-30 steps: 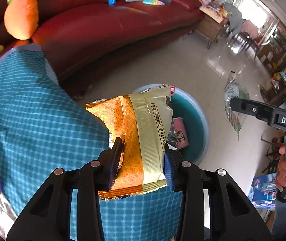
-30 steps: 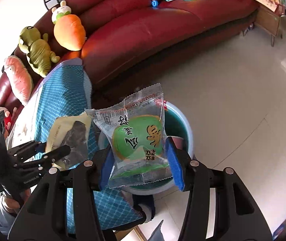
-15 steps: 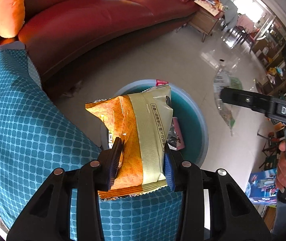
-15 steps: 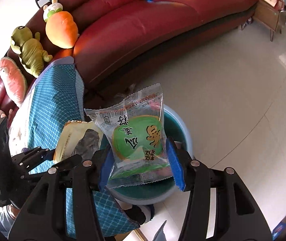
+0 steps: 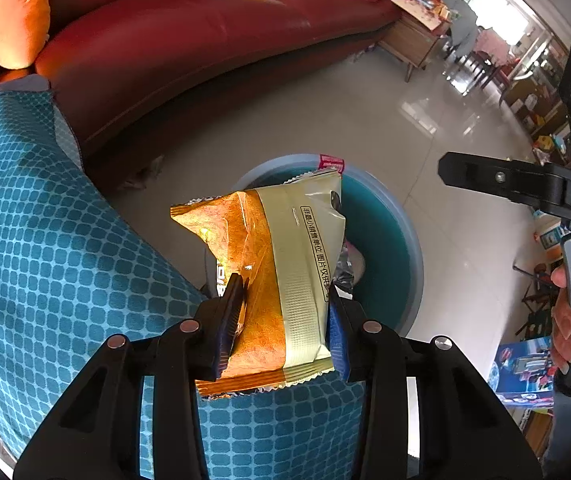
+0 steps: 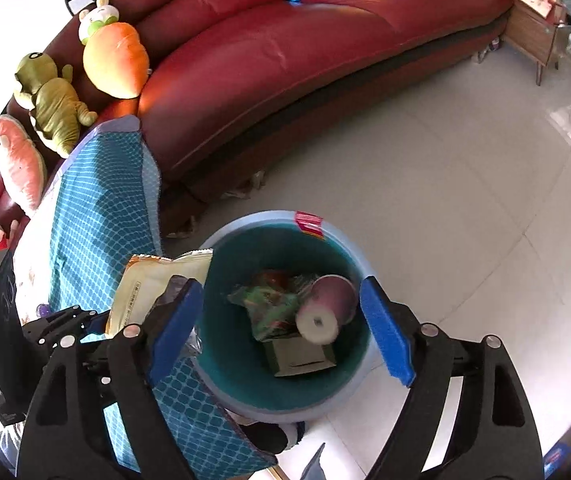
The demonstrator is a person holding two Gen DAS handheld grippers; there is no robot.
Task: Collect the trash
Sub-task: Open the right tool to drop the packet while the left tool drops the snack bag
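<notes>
The left gripper (image 5: pixel 283 320) had its fingers (image 5: pixel 229 320) clamped on an orange-and-cream snack wrapper (image 5: pixel 273 272), pinching it near the lower edge so the packet stood up in front of the camera. It hung over the teal-checked cloth of the desk (image 5: pixel 45 260), at the desk's edge, with the round blue trash bin (image 5: pixel 413 256) just beyond and below on the floor. So the step in hand looked like the drop-off: one piece of trash carried to the bin and not yet released.

The right gripper (image 6: pixel 281 332) was poised right above the bin's mouth, fingers (image 6: pixel 385 336) spread wide and holding nothing, touching nothing. Between them, down in the bin (image 6: pixel 269 218), lay a green wrapper (image 6: pixel 273 308), a pinkish paper cup (image 6: pixel 325 308) on its side and a small carton (image 6: pixel 301 354).

Next move, by the look of it: the left gripper would need to travel forward until the wrapper cleared the desk edge and sat over the opening, then part its fingers. The packet is light and crinkly, so it could flutter and catch the rim if let go too early.

Farther off, the red sofa (image 6: pixel 285 60) curved along the wall with plush toys (image 6: pixel 113 56) at its end.
</notes>
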